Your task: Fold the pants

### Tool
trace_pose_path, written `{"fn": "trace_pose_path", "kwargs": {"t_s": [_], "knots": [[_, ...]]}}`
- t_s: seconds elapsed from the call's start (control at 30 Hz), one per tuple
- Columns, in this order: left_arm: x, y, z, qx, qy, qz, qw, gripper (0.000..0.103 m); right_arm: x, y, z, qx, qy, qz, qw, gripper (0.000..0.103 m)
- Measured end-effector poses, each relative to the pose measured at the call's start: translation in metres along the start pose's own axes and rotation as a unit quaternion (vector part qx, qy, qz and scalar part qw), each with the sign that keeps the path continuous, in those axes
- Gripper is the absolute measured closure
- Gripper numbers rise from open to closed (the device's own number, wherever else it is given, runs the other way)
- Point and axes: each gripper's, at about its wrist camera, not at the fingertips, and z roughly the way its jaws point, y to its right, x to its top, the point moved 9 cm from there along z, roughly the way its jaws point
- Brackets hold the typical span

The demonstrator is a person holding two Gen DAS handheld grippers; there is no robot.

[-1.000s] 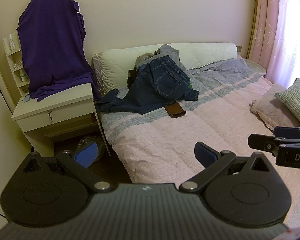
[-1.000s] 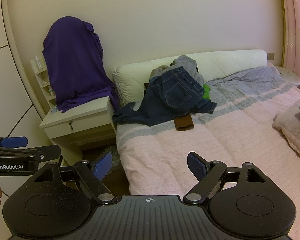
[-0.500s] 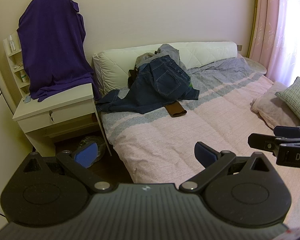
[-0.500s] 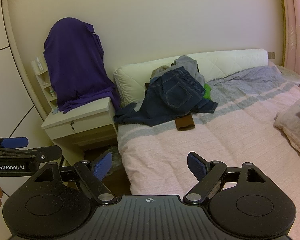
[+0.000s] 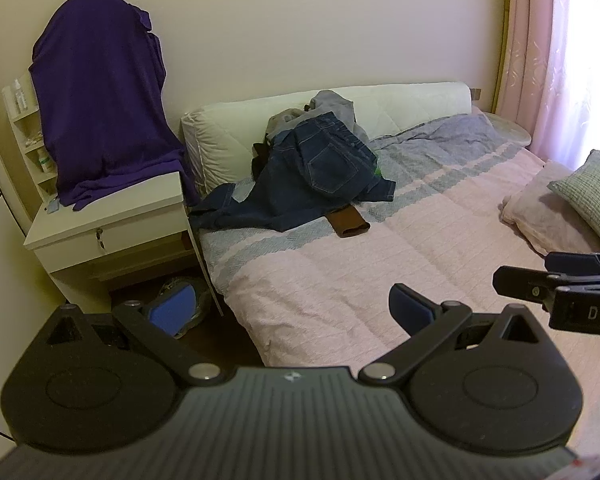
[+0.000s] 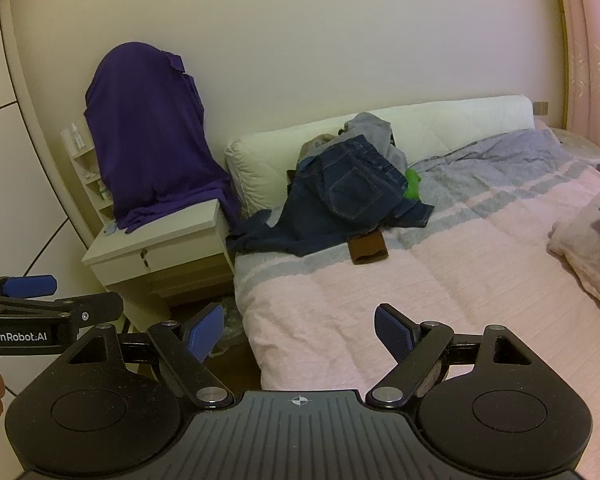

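My left gripper (image 5: pixel 292 312) has its jaws spread wide and holds nothing; my right gripper (image 6: pixel 300 334) is likewise wide and empty. Both hang above the foot end of the bed (image 5: pixel 380 280), well apart from the work.

The pants (image 5: pixel 316 176), dark blue denim, lie crumpled at the head end of the bed, propped against the white headboard cushion (image 5: pixel 412 108). They sit on top of a pile: grey garments (image 5: pixel 332 106) show behind them, a brown piece (image 5: pixel 348 222) pokes out from under their near edge, and a green scrap (image 6: pixel 412 186) shows on the side away from the nightstand (image 5: pixel 112 220). One leg trails toward the nightstand side of the bed.

Handling, as I judge it: denim is limp but fairly heavy and thick, not slippery, not fragile. It will drape and drag rather than hold shape. Recommended hold: the waistband, visible at the top near the back pocket, one gripper at each end. Lift clear of the pile so the other garments are not carried along.
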Motion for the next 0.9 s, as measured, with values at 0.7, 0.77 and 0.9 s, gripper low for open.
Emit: {"fn": "trace_pose_path", "kwargs": {"t_s": [0.7,0.77,0.9], "knots": [[0.014,0.020,0.027,0.003,-0.020,0.027,0.9994,0.001,0.004,0.029,0.018,0.010,-0.006,0.031,0.999,0.023],[0.016,0.021,0.034,0.002,-0.024,0.028,0.9993,0.001,0.005,0.033,0.023,0.011,-0.008,0.034,0.999,0.023],[0.022,0.020,0.053,-0.002,-0.031,0.030,0.9991,0.001,0.009,0.041,0.037,0.012,-0.012,0.042,0.999,0.023]]}}
